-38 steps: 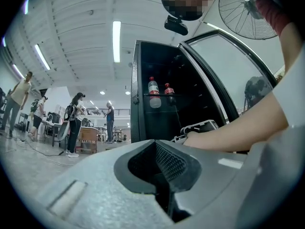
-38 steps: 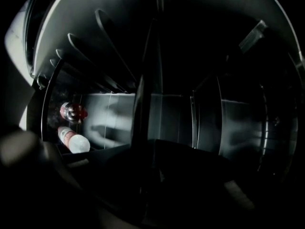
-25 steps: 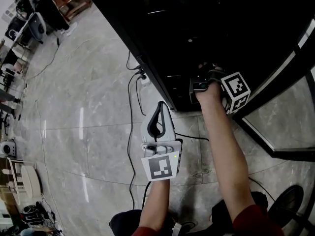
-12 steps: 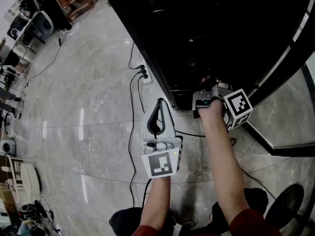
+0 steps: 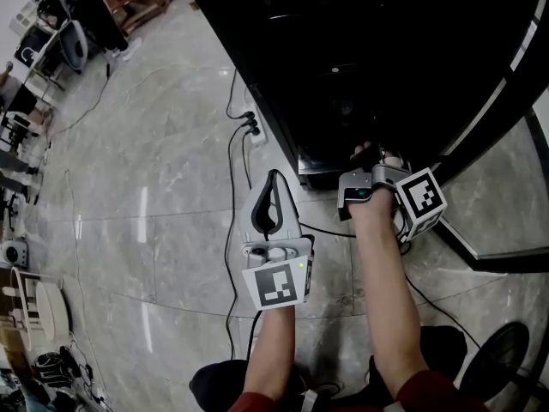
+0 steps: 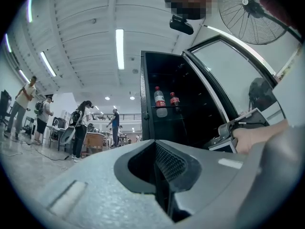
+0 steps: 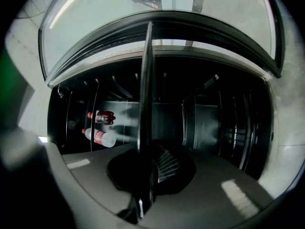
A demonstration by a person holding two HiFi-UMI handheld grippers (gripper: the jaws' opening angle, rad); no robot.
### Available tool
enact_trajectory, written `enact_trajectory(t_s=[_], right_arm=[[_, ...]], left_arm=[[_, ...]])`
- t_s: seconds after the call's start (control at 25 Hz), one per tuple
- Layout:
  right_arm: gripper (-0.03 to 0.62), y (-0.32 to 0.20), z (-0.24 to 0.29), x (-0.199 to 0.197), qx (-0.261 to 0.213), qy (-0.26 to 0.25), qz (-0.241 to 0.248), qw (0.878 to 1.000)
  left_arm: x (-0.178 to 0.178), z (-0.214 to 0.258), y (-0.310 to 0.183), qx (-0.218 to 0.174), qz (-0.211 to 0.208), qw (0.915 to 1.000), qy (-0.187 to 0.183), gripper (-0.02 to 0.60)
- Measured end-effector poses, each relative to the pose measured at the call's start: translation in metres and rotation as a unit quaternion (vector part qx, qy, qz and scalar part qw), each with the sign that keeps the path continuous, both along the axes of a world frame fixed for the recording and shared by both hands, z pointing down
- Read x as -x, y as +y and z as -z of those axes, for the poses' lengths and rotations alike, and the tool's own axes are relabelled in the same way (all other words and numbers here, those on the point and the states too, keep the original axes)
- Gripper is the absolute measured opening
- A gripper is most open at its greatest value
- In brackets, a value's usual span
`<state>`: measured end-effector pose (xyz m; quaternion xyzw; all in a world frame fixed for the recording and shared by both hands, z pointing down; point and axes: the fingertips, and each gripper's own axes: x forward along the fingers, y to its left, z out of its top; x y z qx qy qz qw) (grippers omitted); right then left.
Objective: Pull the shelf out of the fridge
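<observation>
The black fridge stands open, its inside dark. My right gripper is at the fridge's front edge, shut on the thin dark shelf. In the right gripper view the shelf runs edge-on between the jaws of that gripper. Two red-labelled bottles lie on a rack deep inside at the left. My left gripper hangs over the floor in front of the fridge. Its jaws are shut with nothing between them. The left gripper view also shows my right gripper at the fridge.
The glass fridge door stands open to the right. A power strip and cables trail on the marble floor by the fridge's left corner. Desks and a chair stand far left. Several people stand in the room beyond.
My right gripper has come back out of the fridge toward me, still shut on the shelf. The left gripper has stayed in place.
</observation>
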<state>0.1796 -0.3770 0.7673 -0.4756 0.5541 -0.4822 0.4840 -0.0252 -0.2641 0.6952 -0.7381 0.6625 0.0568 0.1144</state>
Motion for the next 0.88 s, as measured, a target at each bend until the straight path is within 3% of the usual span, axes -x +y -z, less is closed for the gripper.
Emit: enact_trajectory(t_s=[0.24,0.4,0.6,0.88], right_arm=[[0.006,0.005,0.002,0.003,0.011,-0.003,-0.017,1.0],[0.006,0.025,0.011,0.008,-0.004,0.025,-0.035,0.999],[0.006,0.04,0.008,0.002,-0.01,0.016,-0.037,0.999],[0.006,0.068,0.014,-0.003,0.008,0.013,-0.036,0.999]], left_arm=[[0.004,-0.001,0.0,0.002,0.0,1.0,0.001,-0.002],[0.006,-0.002,0.0,-0.001,0.001,1.0,0.004,-0.002],[0.01,-0.002,0.002,-0.005,0.005,0.9999,0.007,-0.002],[0.016,0.004,0.012,0.016,-0.006,0.9999,-0.002,-0.002]])
